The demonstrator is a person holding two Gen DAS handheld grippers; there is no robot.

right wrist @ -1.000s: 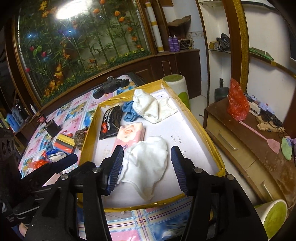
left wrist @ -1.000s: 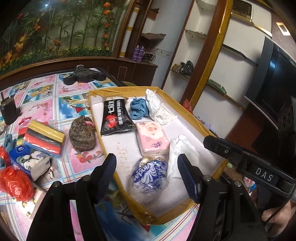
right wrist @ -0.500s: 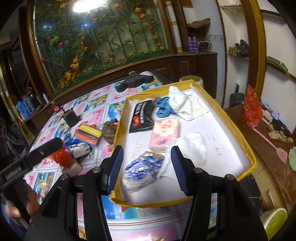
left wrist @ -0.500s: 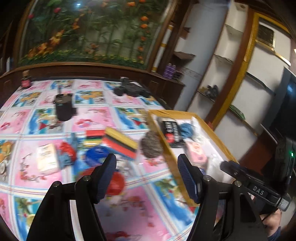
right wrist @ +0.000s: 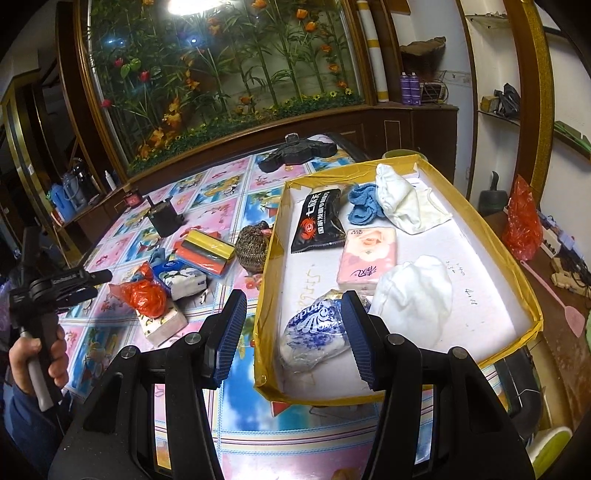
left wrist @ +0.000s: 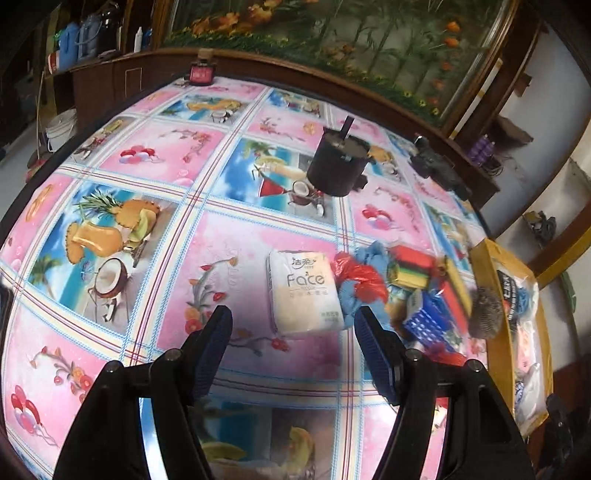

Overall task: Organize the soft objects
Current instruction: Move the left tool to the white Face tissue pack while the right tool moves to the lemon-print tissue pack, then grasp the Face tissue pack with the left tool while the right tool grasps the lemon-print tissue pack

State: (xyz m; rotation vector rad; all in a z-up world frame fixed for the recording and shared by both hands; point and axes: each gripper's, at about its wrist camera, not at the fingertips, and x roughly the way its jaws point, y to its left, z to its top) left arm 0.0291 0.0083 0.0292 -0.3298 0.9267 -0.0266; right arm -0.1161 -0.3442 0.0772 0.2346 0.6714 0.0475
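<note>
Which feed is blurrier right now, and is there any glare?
Left wrist view: motion smear on the pile beside the white Face tissue pack, worst toward the yellow-rimmed cardboard tray. Right wrist view: sharp, though a lamp reflection flares on the flower-painted glass panel; both bow from fisheye.

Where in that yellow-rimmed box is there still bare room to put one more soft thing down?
The yellow-rimmed box has bare white floor along its right side, between the two white cloths and the right wall, and a smaller patch below the black packet, left of the pink tissue pack. The far end is crowded, and so is the pile left of the box.
</note>
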